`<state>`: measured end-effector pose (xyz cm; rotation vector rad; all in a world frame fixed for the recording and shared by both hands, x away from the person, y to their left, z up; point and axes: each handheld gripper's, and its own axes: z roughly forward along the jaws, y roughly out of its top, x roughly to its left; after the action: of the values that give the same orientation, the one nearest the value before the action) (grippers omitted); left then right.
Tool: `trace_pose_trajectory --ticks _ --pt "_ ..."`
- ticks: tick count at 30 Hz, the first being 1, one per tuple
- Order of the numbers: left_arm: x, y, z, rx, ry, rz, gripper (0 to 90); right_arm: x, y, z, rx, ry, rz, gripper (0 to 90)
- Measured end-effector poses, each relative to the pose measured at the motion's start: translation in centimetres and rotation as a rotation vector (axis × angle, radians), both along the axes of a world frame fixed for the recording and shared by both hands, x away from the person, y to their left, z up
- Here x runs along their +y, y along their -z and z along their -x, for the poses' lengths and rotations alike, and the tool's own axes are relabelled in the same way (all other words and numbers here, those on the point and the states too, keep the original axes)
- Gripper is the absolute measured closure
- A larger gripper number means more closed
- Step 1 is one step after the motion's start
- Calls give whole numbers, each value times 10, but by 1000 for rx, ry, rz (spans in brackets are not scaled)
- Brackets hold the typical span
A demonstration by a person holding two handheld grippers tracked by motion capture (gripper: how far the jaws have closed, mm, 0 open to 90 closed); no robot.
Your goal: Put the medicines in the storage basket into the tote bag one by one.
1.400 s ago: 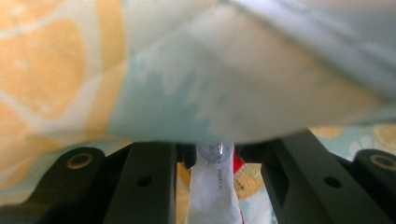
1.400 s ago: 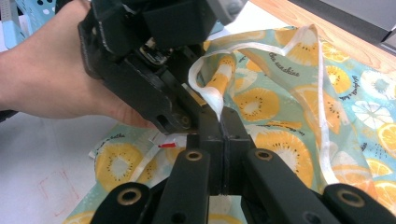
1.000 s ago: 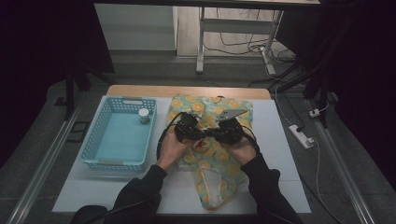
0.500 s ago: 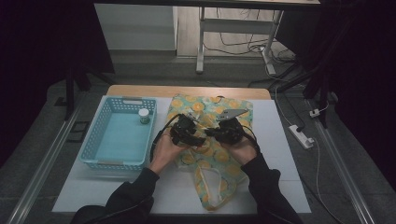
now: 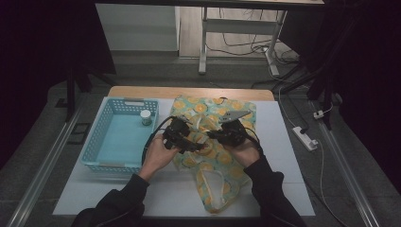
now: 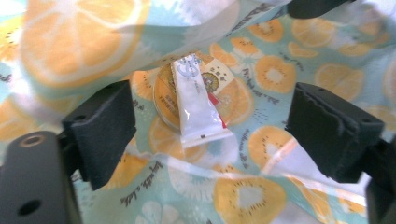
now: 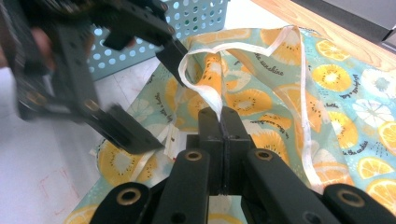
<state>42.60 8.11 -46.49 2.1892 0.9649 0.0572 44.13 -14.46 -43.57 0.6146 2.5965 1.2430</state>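
A fabric bag (image 5: pixel 213 189) printed with orange slices lies on the white table. My right gripper (image 5: pixel 215 136) is shut on the bag's white strap (image 7: pixel 205 88) and holds the mouth up. My left gripper (image 5: pixel 196 147) is at that mouth; its jaws have just been opening and now stand wide, touching nothing. In the left gripper view a white tube (image 6: pixel 196 105) lies on a round gold tin (image 6: pixel 163 95) inside the bag, beyond the gap of the left gripper (image 6: pixel 210 121). The left gripper (image 7: pixel 156 98) also appears in the right gripper view, beside the right gripper (image 7: pixel 220 116).
A light blue plastic basket (image 5: pixel 101 123) stands left of the bag, with a small white jar (image 5: pixel 146 117) in its far right corner. A power strip (image 5: pixel 305 138) lies on the floor to the right. Bare white table (image 5: pixel 156 191) lies in front of the basket.
My left hand has drawn back a little to the left and toward the person, away from the right gripper. The right hand has kept still on the strap.
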Motion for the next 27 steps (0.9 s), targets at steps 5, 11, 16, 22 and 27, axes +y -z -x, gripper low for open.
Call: trace_pose_trajectory --ticks 5,11,16,22,27 --pt "15 -6 2 3 0 32 75 0 0 0 0 0 2 900" --pt "30 -9 5 -13 19 30 20 0 0 0 -1 1 2 900" --pt "45 -11 5 -17 11 25 0 0 0 0 2 -2 5 900" --pt "63 -13 5 -41 -13 22 0 0 0 0 1 -3 6 900" --pt "80 -15 5 -46 -56 40 0 0 0 0 1 -3 7 900"
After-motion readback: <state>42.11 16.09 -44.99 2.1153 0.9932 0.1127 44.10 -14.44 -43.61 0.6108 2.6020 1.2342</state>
